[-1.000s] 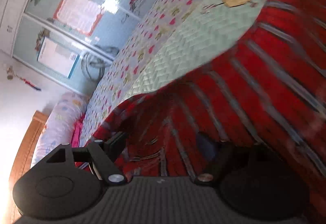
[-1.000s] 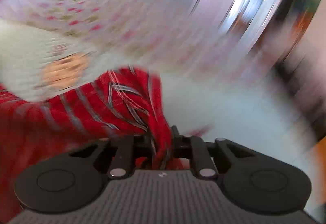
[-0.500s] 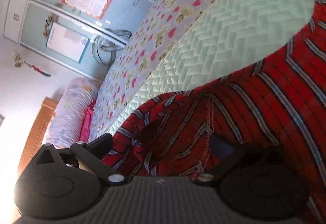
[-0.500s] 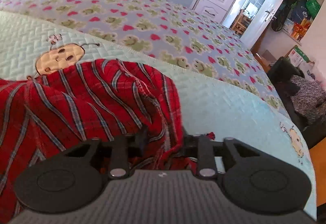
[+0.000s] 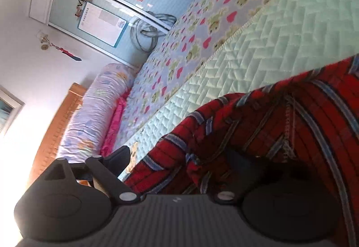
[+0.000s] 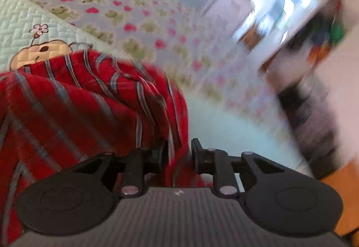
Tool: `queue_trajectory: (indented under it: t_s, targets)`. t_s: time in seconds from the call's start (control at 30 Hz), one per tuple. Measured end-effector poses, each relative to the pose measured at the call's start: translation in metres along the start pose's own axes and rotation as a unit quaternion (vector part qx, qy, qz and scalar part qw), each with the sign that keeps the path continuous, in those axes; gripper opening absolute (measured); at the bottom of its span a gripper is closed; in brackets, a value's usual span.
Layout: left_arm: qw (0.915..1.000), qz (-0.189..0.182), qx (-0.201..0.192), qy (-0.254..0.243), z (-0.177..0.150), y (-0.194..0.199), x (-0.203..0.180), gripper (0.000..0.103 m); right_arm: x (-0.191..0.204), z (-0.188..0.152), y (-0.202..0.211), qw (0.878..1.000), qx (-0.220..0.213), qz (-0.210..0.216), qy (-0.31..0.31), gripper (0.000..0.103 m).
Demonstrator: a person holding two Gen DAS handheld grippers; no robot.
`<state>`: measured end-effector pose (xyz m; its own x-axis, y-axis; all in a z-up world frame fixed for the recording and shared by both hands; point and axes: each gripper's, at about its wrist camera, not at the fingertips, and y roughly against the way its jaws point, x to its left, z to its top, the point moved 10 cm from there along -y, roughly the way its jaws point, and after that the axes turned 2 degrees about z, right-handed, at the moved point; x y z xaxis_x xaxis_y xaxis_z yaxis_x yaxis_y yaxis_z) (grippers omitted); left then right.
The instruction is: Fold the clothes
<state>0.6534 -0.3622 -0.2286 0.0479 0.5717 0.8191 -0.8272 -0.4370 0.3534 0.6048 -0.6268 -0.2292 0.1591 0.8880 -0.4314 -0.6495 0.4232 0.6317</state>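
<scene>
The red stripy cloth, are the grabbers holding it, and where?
The right gripper pinches the red striped cloth by an edge fold. The left gripper is open, cloth lying between its fingers.

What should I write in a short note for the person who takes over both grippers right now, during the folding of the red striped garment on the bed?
Left gripper: jaws wide apart, with bunched fabric of the red garment with grey-blue stripes between them; whether it grips is not clear.
Right gripper: jaws closed narrowly on a fold of the same garment.
Place: the garment lies crumpled on the pale green quilted mat, over the bed sheet printed with frogs and hearts.
Done: both edges are picked up.
Left: no neat fold shows yet; spread the garment flat, fold it, then release.
</scene>
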Motion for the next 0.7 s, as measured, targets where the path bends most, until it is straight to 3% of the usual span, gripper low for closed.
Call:
queue_trajectory:
  t_s: [0.03, 0.1, 0.17, 0.2, 0.27, 0.33, 0.37, 0.4, 0.43, 0.47, 0.5, 0.53, 0.67, 0.7]
  targets:
    - [0.9997, -0.015, -0.008, 0.016, 0.0, 0.005, 0.004, 0.091, -0.004, -0.003, 0.014, 0.999, -0.019, 0.016, -0.039, 0.035]
    - [0.9953, -0.056, -0.037, 0.069, -0.002, 0.023, 0.018, 0.09, -0.014, -0.009, 0.041, 0.99, -0.058, 0.047, -0.118, 0.055]
    - [0.9838, -0.106, -0.06, 0.131, -0.007, 0.042, 0.037, 0.09, -0.025, -0.015, 0.07, 0.973, -0.096, 0.078, -0.195, 0.067]
    - [0.9755, -0.131, -0.07, 0.162, -0.01, 0.052, 0.048, 0.09, -0.031, -0.017, 0.085, 0.961, -0.115, 0.094, -0.233, 0.072]
    - [0.9523, -0.184, -0.07, 0.234, -0.022, 0.071, 0.073, 0.091, -0.039, -0.024, 0.116, 0.932, -0.146, 0.132, -0.304, 0.074]
    - [0.9193, -0.253, -0.05, 0.298, -0.04, 0.089, 0.088, 0.092, -0.012, -0.049, 0.14, 0.91, -0.128, 0.195, -0.343, 0.075]
    - [0.9121, -0.281, -0.038, 0.296, -0.045, 0.096, 0.079, 0.092, 0.003, -0.064, 0.15, 0.9, -0.114, 0.223, -0.358, 0.075]
    - [0.906, -0.306, -0.026, 0.291, -0.049, 0.103, 0.071, 0.09, 0.018, -0.078, 0.161, 0.888, -0.099, 0.25, -0.373, 0.075]
    - [0.9111, -0.309, -0.018, 0.272, -0.051, 0.103, 0.06, 0.088, 0.032, -0.092, 0.172, 0.875, -0.085, 0.277, -0.387, 0.075]
    - [0.9142, -0.308, -0.008, 0.263, -0.05, 0.099, 0.05, 0.078, 0.046, -0.105, 0.18, 0.866, -0.075, 0.296, -0.396, 0.075]
    - [0.9172, -0.307, 0.002, 0.254, -0.049, 0.095, 0.04, 0.066, 0.057, -0.116, 0.182, 0.866, -0.072, 0.298, -0.395, 0.076]
    - [0.9189, -0.307, 0.013, 0.248, -0.047, 0.089, 0.03, 0.06, 0.067, -0.126, 0.182, 0.869, -0.072, 0.296, -0.39, 0.076]
    - [0.8958, -0.331, 0.075, 0.286, -0.039, 0.051, 0.003, 0.028, 0.078, -0.145, 0.191, 0.875, -0.118, 0.271, -0.383, 0.077]
    - [0.8949, -0.333, 0.087, 0.284, -0.036, 0.041, -0.005, 0.027, 0.077, -0.145, 0.192, 0.876, -0.119, 0.272, -0.381, 0.08]
